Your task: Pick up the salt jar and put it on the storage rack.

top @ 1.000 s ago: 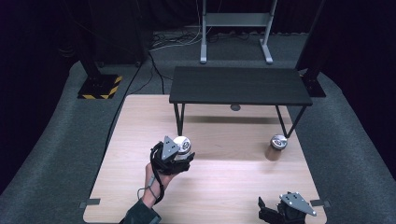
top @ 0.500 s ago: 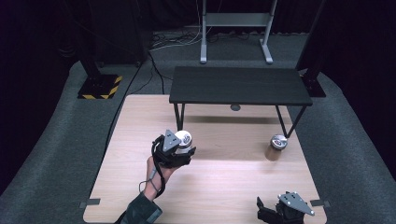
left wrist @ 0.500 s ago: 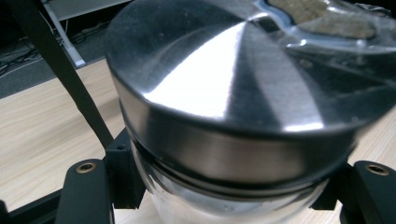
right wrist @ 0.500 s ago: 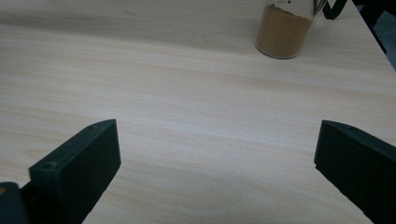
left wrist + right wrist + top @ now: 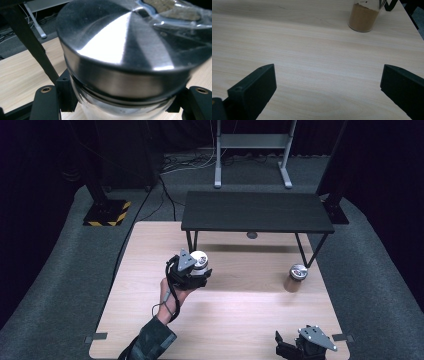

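Left gripper (image 5: 192,270): jaws pinching the metal-lidded jar (image 5: 199,260), mid-table, toward the left edge.
Right gripper (image 5: 305,346): jaws spread wide, near edge, right corner.
Brown-powder jar (image 5: 295,278): right edge.

Ahead of the left gripper (image 5: 192,272), which is closed around a steel-lidded jar (image 5: 199,261), the low black shelf (image 5: 256,211) and its thin legs block the way forward. Between it and the right gripper (image 5: 300,347) lies bare table (image 5: 235,315). Only the brown-powder jar (image 5: 295,278) stands ahead of the right gripper's wide-spread jaws.
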{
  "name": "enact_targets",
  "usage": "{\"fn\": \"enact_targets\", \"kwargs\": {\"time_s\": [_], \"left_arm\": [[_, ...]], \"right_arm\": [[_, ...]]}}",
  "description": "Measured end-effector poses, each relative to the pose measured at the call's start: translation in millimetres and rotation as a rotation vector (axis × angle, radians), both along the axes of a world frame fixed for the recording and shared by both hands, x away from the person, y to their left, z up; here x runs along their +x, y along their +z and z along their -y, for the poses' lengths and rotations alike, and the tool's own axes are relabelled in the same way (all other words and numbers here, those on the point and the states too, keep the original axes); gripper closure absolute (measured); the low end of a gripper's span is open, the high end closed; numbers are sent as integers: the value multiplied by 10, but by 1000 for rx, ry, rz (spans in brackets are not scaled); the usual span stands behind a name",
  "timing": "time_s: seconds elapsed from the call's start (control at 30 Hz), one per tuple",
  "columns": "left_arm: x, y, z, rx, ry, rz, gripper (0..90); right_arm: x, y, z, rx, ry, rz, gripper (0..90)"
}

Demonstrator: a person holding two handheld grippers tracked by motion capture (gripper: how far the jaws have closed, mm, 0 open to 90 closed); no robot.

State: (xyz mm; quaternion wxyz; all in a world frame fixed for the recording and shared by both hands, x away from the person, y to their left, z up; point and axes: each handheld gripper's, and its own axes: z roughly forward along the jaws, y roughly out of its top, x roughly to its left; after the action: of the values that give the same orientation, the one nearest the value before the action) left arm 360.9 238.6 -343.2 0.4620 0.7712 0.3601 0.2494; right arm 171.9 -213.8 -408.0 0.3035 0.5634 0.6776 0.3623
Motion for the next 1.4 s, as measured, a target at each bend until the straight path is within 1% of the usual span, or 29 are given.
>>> {"fn": "enact_targets", "kwargs": {"time_s": [0.2, 0.43, 0.63, 0.73, 0.83, 1.0, 1.17, 1.23, 1.4], "left_arm": [[70, 49, 30, 9, -10, -2, 313], [125, 112, 56, 5, -13, 10, 313], [186, 186, 90, 23, -18, 18, 313], [202, 216, 93, 17, -16, 23, 314], [228, 252, 106, 24, -19, 25, 314], [301, 293, 124, 30, -17, 20, 314], [340, 306, 120, 22, -10, 20, 313], [371, 325, 128, 25, -9, 15, 314], [404, 358, 132, 25, -4, 17, 314]], "right_arm": [[-3, 1, -3, -4, -5, -1, 0], [-2, 0, 7, -7, 5, -1, 0], [-9, 2, 11, -8, -5, -1, 0], [-4, 3, 14, -8, -3, -3, 0], [-7, 1, 14, -8, -6, -2, 0], [1, 3, 1, -13, -2, -6, 0], [-4, 3, 8, -11, -5, -4, 0], [-4, 3, 5, -13, -7, -5, 0], [3, 3, -1, -15, -2, -7, 0]]}}
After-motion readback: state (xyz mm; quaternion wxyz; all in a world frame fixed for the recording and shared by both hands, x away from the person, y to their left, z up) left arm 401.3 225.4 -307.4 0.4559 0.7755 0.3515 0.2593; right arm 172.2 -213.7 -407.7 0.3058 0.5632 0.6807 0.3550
